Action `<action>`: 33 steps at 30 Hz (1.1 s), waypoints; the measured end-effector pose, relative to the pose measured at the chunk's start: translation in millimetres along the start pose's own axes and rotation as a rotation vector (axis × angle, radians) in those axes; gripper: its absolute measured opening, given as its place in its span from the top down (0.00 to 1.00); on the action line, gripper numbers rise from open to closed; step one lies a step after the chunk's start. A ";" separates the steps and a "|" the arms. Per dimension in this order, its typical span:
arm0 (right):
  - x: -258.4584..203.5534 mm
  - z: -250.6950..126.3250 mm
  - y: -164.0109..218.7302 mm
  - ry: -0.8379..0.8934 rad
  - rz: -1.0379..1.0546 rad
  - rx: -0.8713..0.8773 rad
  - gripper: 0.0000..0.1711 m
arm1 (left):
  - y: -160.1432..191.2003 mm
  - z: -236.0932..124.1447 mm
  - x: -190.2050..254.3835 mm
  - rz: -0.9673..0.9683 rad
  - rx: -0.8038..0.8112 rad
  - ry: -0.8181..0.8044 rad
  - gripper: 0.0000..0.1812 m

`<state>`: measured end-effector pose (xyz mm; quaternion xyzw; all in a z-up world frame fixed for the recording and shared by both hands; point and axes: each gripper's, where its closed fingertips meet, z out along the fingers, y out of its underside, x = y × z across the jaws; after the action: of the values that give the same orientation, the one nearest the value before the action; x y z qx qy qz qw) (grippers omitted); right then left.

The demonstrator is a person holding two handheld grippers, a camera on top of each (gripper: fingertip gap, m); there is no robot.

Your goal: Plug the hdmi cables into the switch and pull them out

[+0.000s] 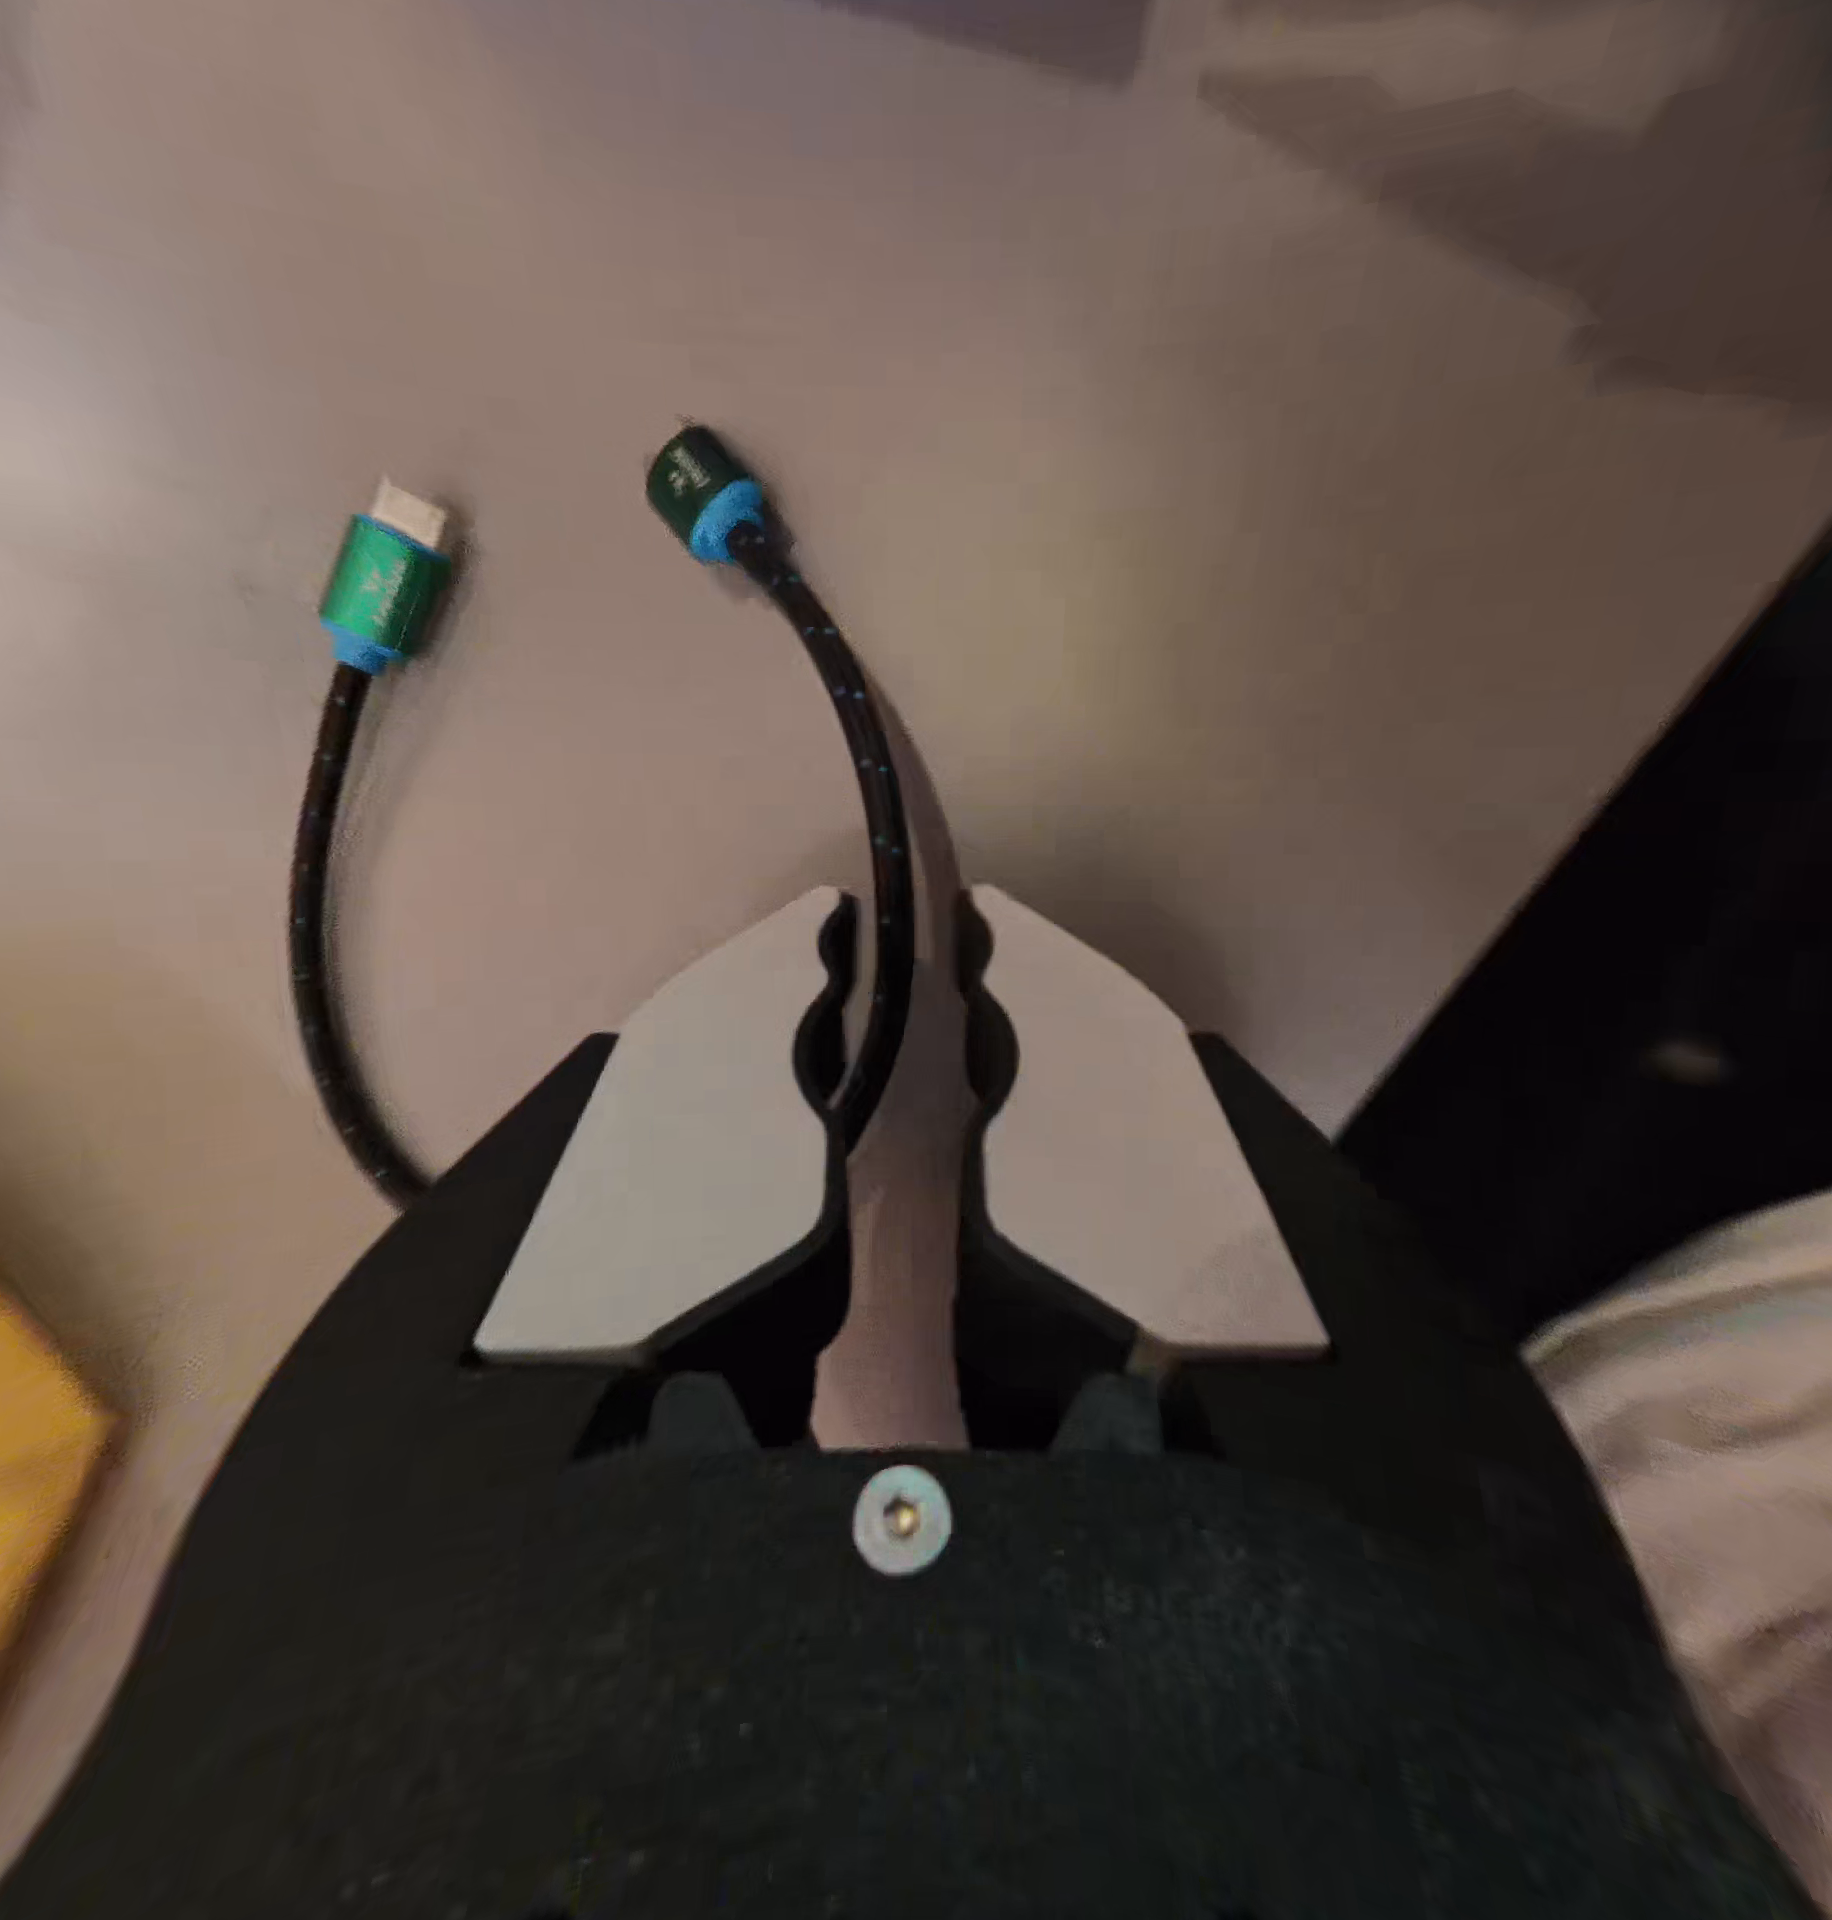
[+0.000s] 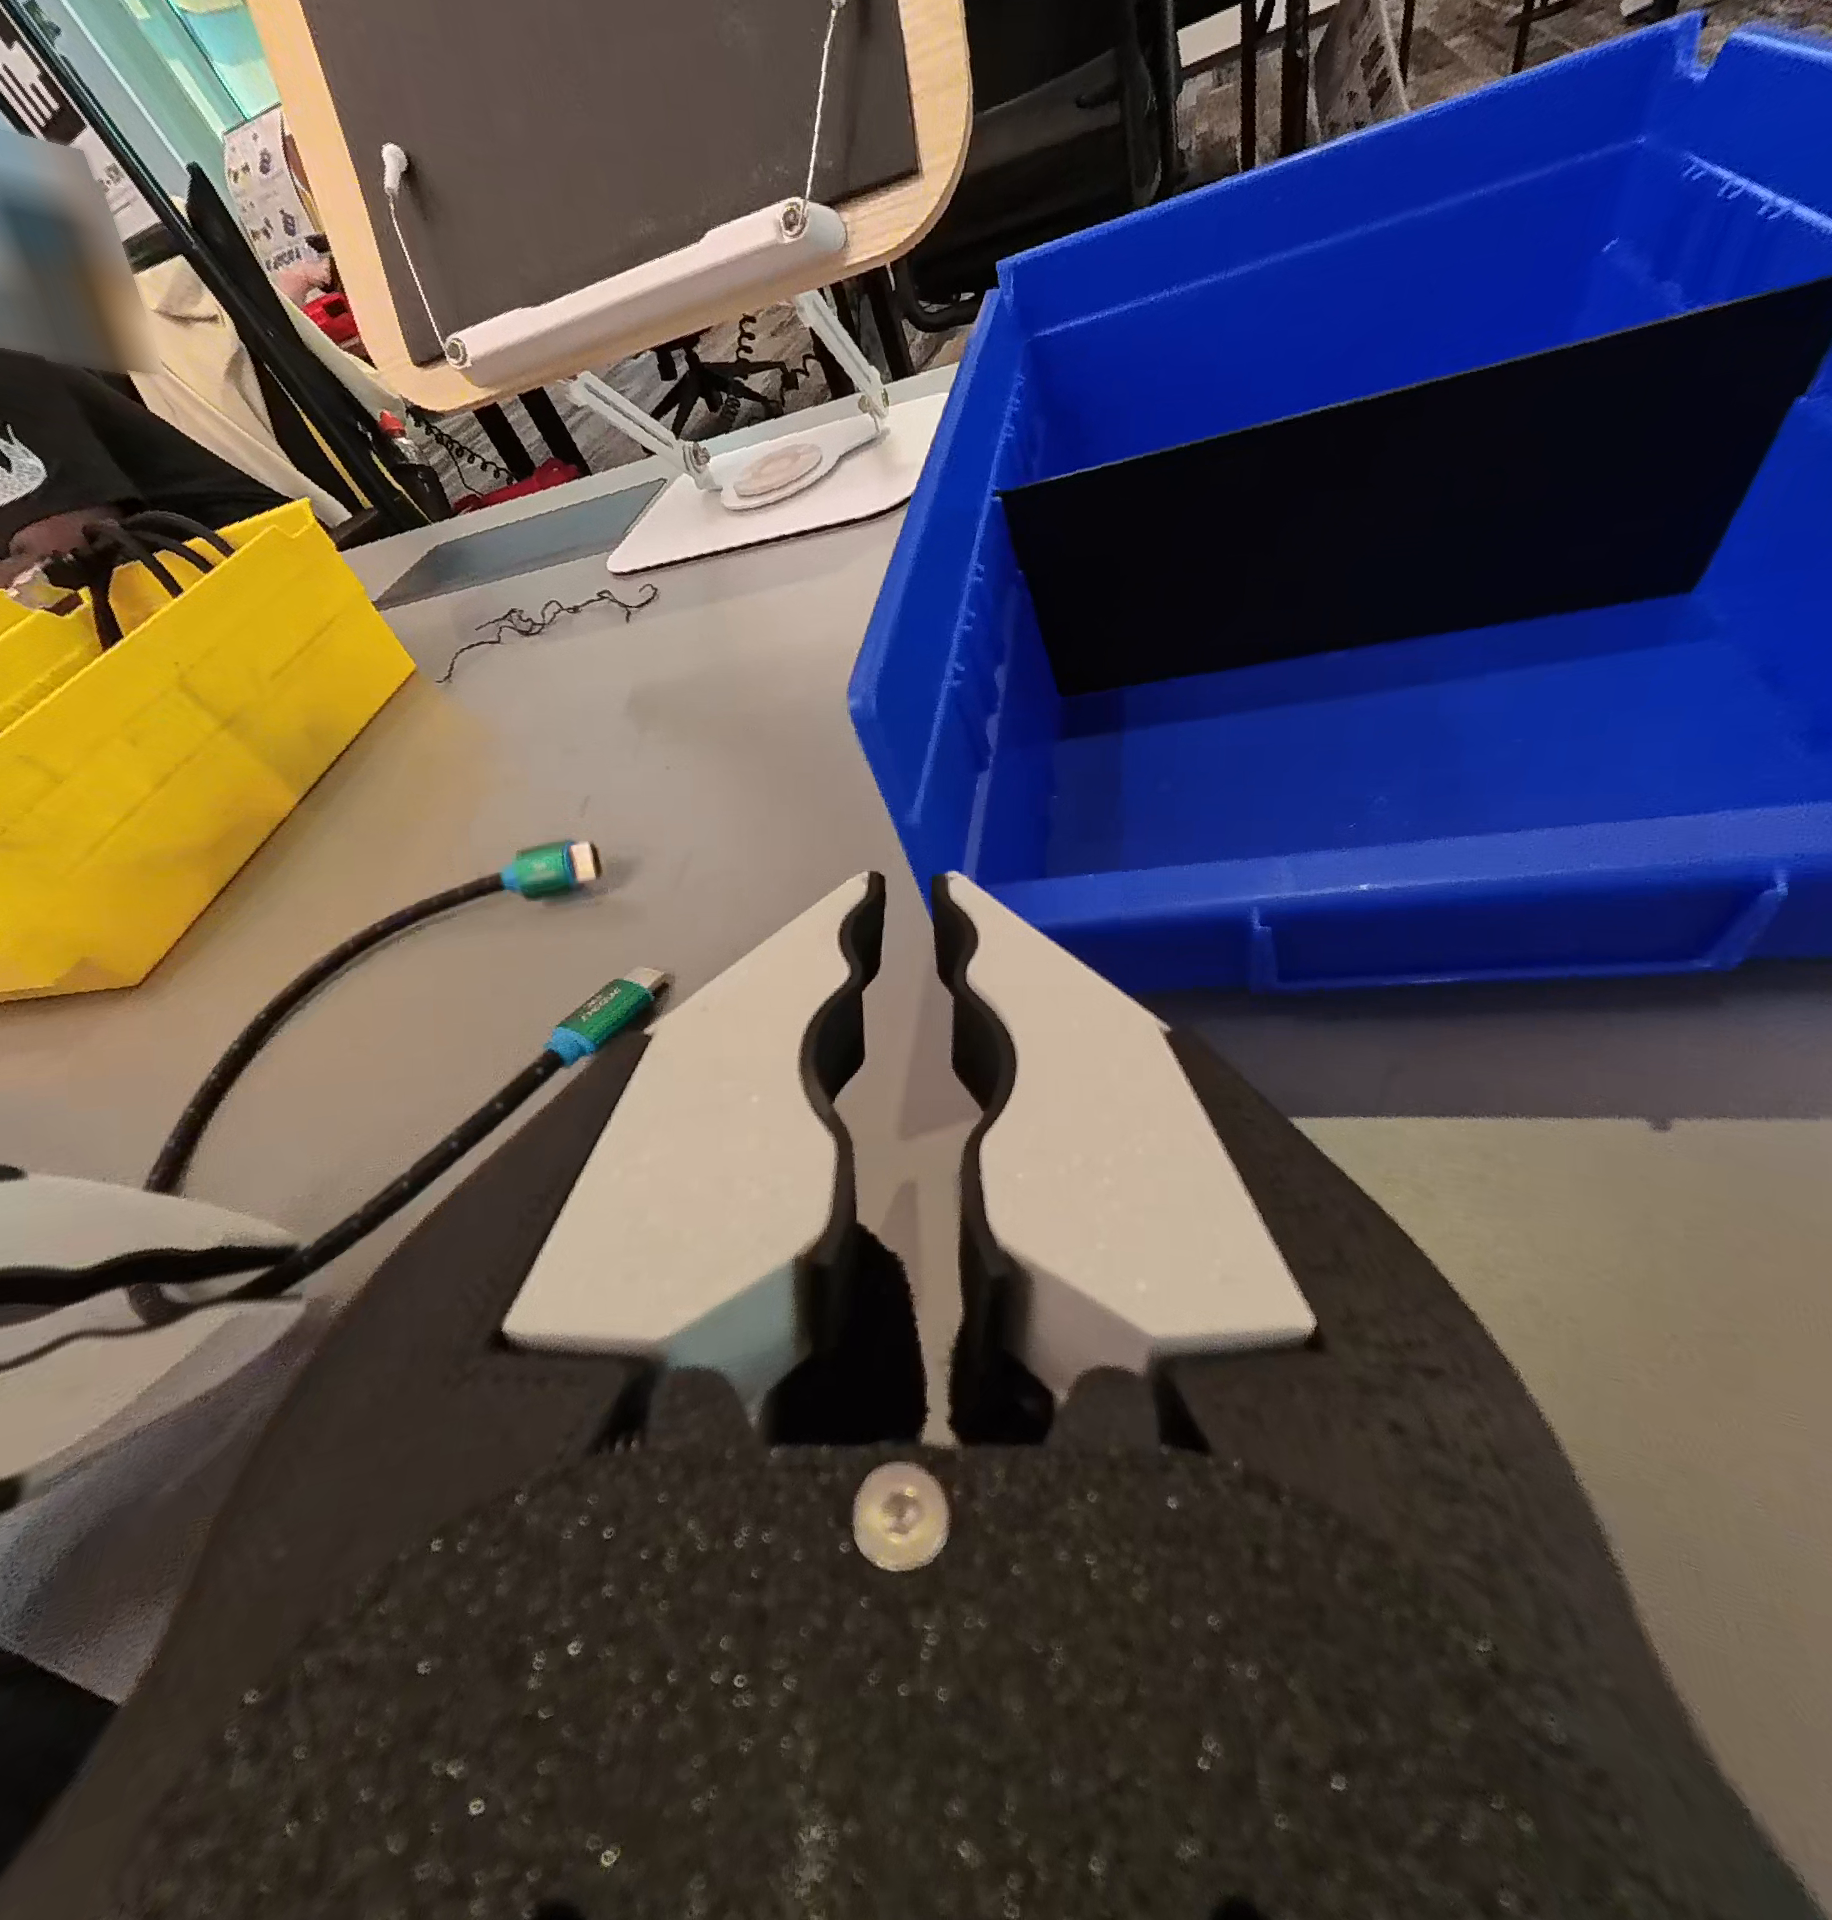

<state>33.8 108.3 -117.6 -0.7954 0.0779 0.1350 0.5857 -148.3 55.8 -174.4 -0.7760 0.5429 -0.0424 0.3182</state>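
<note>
On the grey table point(image 2: 683, 748), at 10 o'clock from my right gripper point(image 2: 910, 894), both HDMI plugs lie loose: near one point(image 2: 608, 1010), far one point(image 2: 553, 869). No switch visible in either view, so I judge nothing is plugged now. Right jaws sit slightly parted, holding nothing. Left gripper point(image 1: 904, 902) has jaws narrowly apart with the braided cable point(image 1: 884, 831) running between them; can't tell if it's clamped. Plug shells carry small print. Blue bin point(image 2: 1411, 914) at 2 o'clock, yellow bin point(image 2: 164, 727) at 9.
</note>
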 end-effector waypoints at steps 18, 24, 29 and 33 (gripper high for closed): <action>-3.6 2.3 1.4 -0.025 0.020 -0.009 0.95 | 138.1 -121.7 -220.6 -0.049 0.073 -0.213 0.87; -4.4 5.6 3.1 -0.024 0.020 -0.021 0.96 | 175.5 -78.2 -252.8 0.198 -0.211 -0.288 0.86; 4.4 1.7 2.7 -0.004 0.028 -0.016 0.96 | 175.0 -75.8 -250.2 0.310 -0.214 -0.294 0.92; 9.7 -1.5 2.0 0.004 0.042 -0.013 0.96 | 166.4 -102.5 -256.0 0.376 -0.200 -0.410 0.95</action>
<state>42.7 106.7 -122.0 -0.7976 0.0949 0.1460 0.5775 -430.4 197.9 -111.2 -0.6816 0.6032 0.2287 0.3454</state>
